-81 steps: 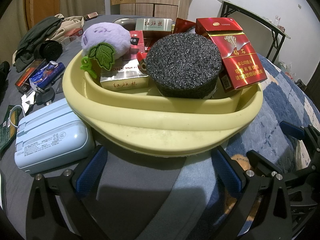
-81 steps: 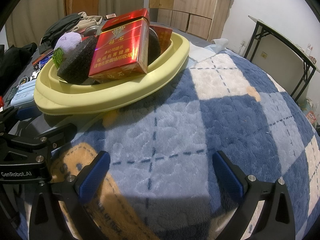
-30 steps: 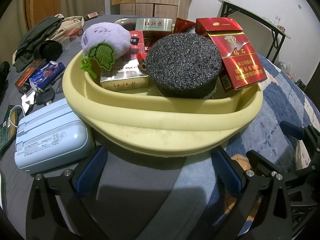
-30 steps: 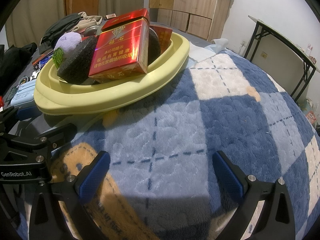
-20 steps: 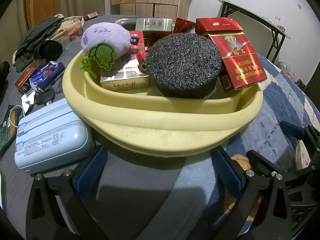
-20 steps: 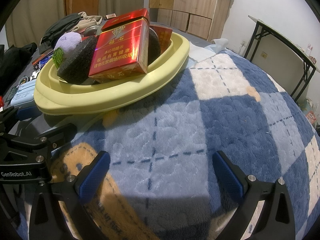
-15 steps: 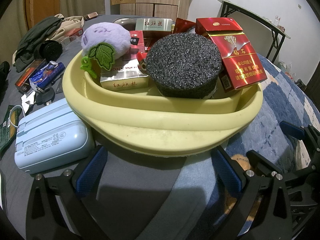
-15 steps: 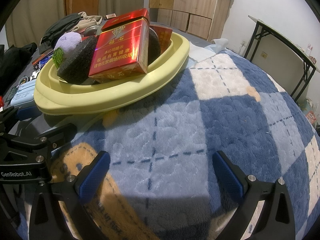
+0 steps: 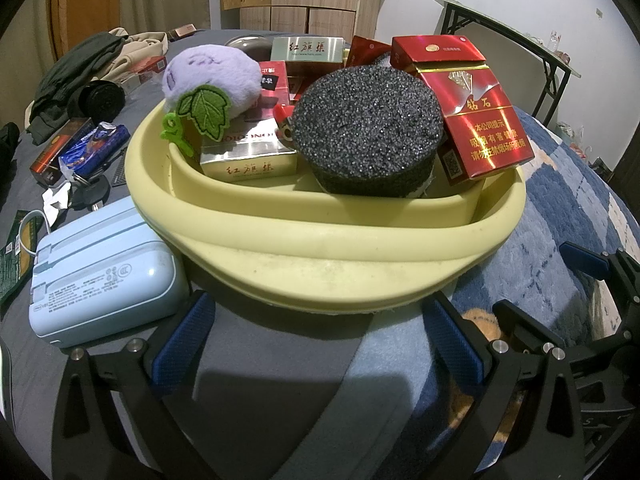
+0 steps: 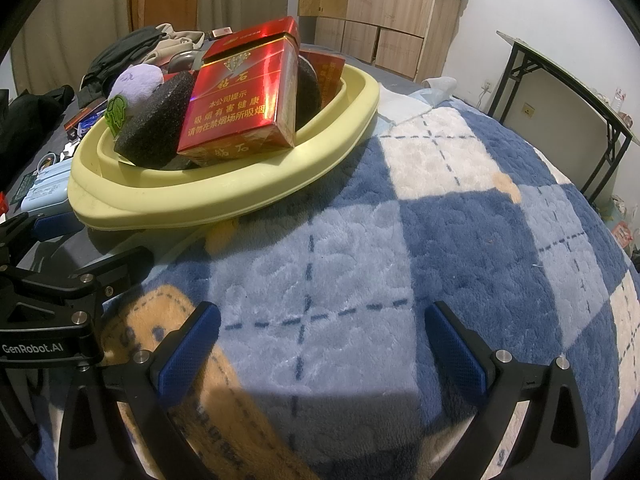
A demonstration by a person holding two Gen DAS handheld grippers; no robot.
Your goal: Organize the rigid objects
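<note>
From the left wrist, the left gripper (image 9: 316, 332) has its jaws wide apart and empty. Straight ahead of them sits the yellow basin (image 9: 320, 248), piled with a black sponge (image 9: 366, 140), a red cigarette pack (image 9: 476, 116), a gold box (image 9: 248, 160) and a purple plush (image 9: 208, 76). A pale blue power bank (image 9: 100, 276) lies just left of the left jaw, outside the basin.

From the right wrist, the right gripper (image 10: 320, 344) is also spread and empty over the checked blanket (image 10: 460, 232), with the basin ahead and to the left. The likely next pick is the power bank; the jaws should straddle its short sides squarely before closing.
</note>
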